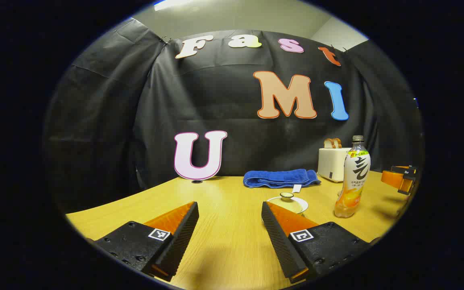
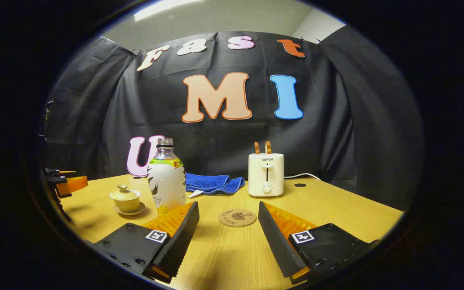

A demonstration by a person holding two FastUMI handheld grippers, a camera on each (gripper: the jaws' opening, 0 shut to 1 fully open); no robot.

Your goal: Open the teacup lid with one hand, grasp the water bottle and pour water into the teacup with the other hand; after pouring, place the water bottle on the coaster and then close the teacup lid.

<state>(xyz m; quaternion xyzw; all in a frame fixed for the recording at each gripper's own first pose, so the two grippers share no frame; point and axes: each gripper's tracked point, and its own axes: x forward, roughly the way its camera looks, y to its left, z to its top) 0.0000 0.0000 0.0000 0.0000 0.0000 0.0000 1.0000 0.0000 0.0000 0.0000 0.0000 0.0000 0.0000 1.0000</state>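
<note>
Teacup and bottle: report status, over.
Left tongs open, empty, short of the teacup. Right tongs open, empty, bottle just ahead-left. Lid on. Coaster free. Nothing in the way.

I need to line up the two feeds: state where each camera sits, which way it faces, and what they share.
Left gripper view: rides the left gripper, facing the lidded pale teacup; own open fingers below.
Right gripper view: rides the right gripper, facing the round cork coaster; own open fingers below.
Shared: orange-drink plastic bottle, teacup, blue folded towel, cream toaster.
</note>
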